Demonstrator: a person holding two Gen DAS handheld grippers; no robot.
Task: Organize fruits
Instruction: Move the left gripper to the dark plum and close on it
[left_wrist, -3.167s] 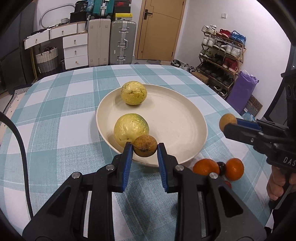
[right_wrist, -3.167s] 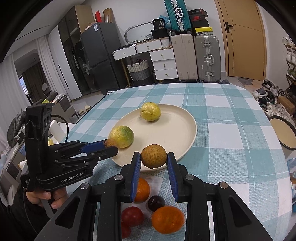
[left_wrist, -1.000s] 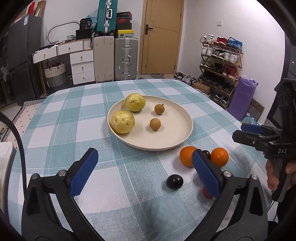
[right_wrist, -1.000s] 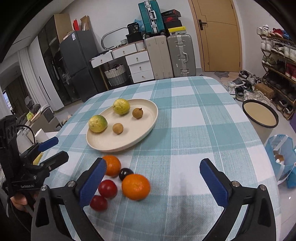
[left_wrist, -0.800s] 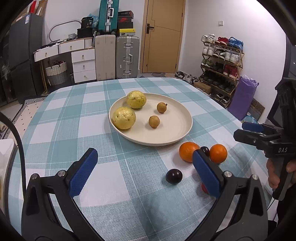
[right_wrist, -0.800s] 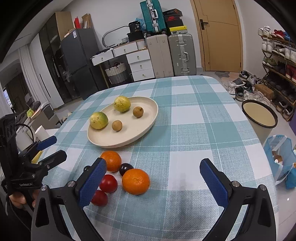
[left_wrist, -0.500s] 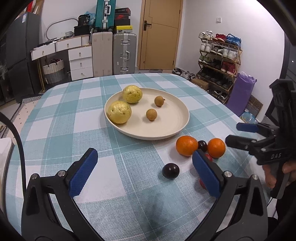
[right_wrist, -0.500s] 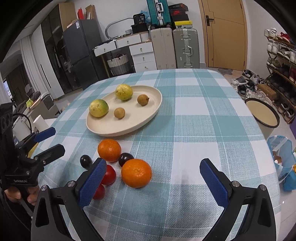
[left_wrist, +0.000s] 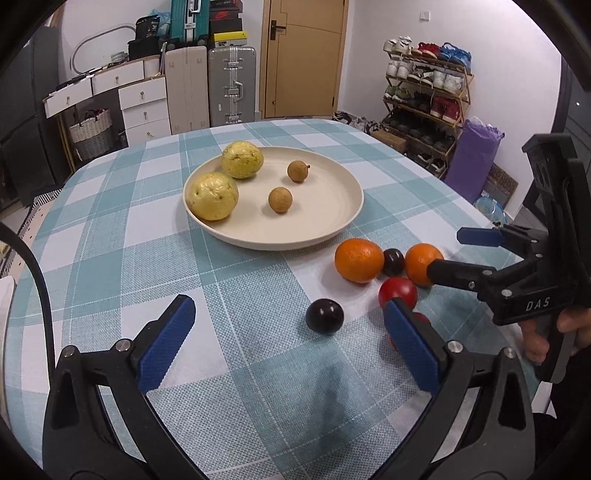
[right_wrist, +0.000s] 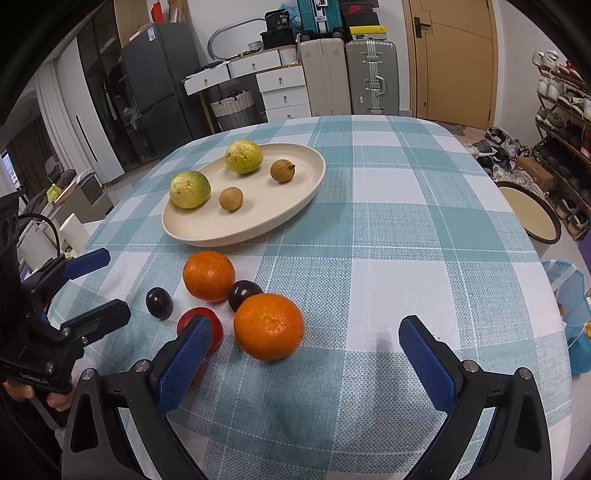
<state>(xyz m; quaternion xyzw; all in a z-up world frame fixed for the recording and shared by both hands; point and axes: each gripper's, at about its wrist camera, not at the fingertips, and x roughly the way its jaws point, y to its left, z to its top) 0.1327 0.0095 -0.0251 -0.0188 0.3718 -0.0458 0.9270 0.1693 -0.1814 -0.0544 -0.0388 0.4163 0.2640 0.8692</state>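
A cream plate (left_wrist: 332, 221) (right_wrist: 295, 199) on the checked table holds two yellow-green guavas (left_wrist: 212, 195) (left_wrist: 242, 159) and two small brown longans (left_wrist: 280, 199) (left_wrist: 297, 171). On the cloth near the plate lie two oranges (right_wrist: 209, 276) (right_wrist: 269, 325), two dark plums (right_wrist: 159, 302) (right_wrist: 244, 294) and red fruits (right_wrist: 201, 326). My left gripper (left_wrist: 288, 345) is open and empty, the near plum (left_wrist: 324, 316) just ahead between its fingers. My right gripper (right_wrist: 306, 360) is open and empty, just behind the nearer orange.
The table edge falls away at right, with a shoe rack (left_wrist: 424, 96) and purple bag (left_wrist: 472, 155) beyond. A round stool (right_wrist: 528, 212) stands right of the table. Suitcases (right_wrist: 373, 77) and drawers stand by the far wall.
Both grippers let go of the longans, which now lie on the plate, then opened wide and drew back. Over the last second both dropped closer to the loose fruit.
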